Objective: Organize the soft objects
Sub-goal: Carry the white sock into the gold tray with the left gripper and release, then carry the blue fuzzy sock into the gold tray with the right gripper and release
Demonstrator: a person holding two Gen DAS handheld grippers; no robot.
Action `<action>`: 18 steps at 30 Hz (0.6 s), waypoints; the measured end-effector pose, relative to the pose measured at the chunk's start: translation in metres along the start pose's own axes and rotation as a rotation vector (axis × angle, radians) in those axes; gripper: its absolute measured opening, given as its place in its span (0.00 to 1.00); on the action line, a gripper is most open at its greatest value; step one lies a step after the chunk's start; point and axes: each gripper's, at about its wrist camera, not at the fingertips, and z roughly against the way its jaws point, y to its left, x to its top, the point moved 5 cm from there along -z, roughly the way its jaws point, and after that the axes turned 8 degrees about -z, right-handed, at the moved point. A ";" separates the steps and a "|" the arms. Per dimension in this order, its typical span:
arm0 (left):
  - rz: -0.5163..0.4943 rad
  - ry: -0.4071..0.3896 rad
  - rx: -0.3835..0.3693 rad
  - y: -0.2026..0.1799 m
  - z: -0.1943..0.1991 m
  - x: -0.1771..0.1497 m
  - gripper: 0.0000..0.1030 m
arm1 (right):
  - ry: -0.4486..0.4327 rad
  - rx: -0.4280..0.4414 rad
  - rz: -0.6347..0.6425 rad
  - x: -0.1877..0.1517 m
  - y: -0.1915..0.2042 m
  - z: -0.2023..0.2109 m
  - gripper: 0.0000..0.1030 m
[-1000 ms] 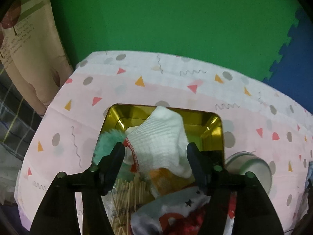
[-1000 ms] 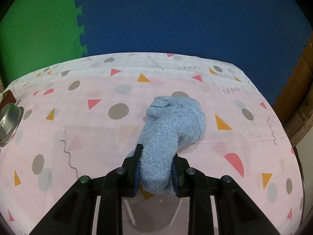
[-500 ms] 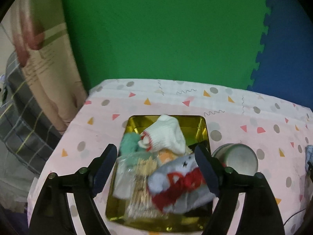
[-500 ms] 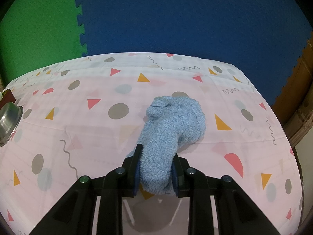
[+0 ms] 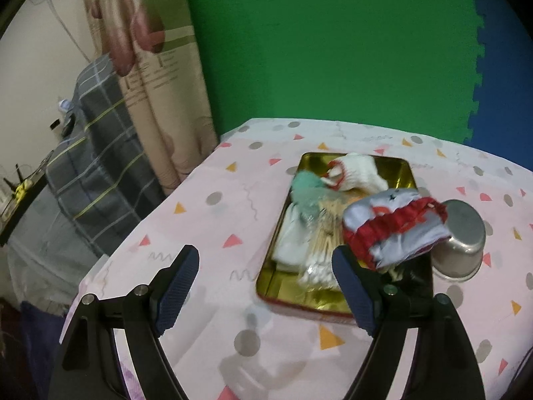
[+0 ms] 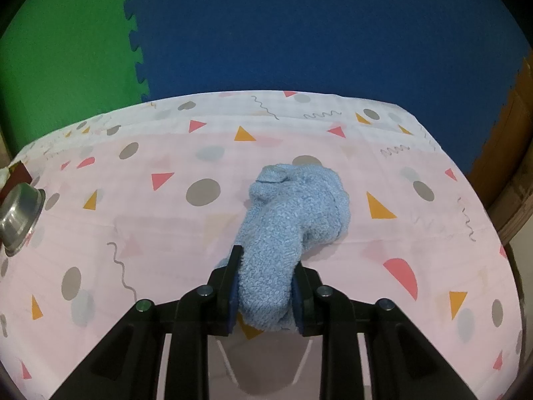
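Note:
In the left wrist view a gold tin tray (image 5: 404, 170) lies on the patterned table. It holds a white sock (image 5: 358, 175), a teal fuzzy piece (image 5: 308, 183), a grey and red sock (image 5: 396, 230) and a bag of wooden sticks (image 5: 324, 246). My left gripper (image 5: 266, 290) hangs open and empty, in front of the tray's near left corner and clear of it. In the right wrist view my right gripper (image 6: 266, 291) is shut on the near end of a fluffy light blue sock (image 6: 296, 210), whose far end rests on the cloth.
A steel bowl (image 5: 463, 236) (image 6: 18, 216) stands right of the tray. The pink patterned tablecloth (image 5: 213, 230) ends at the left, where a curtain (image 5: 156, 76) and a plaid-covered piece (image 5: 90, 153) stand. Green and blue foam mats line the wall behind.
My left gripper let go of the white sock, which now lies in the tray, opened wider and drew back and to the left. The right gripper kept still on the blue sock.

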 end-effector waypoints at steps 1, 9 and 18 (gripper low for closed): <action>0.003 -0.002 0.004 0.001 0.001 -0.003 0.77 | 0.001 0.002 -0.006 0.000 0.000 0.001 0.23; 0.009 -0.012 0.013 -0.004 0.001 -0.012 0.77 | -0.002 0.005 0.020 0.000 0.014 0.015 0.23; 0.038 0.019 0.021 0.001 -0.006 -0.025 0.78 | -0.035 0.068 0.069 0.007 0.060 0.042 0.23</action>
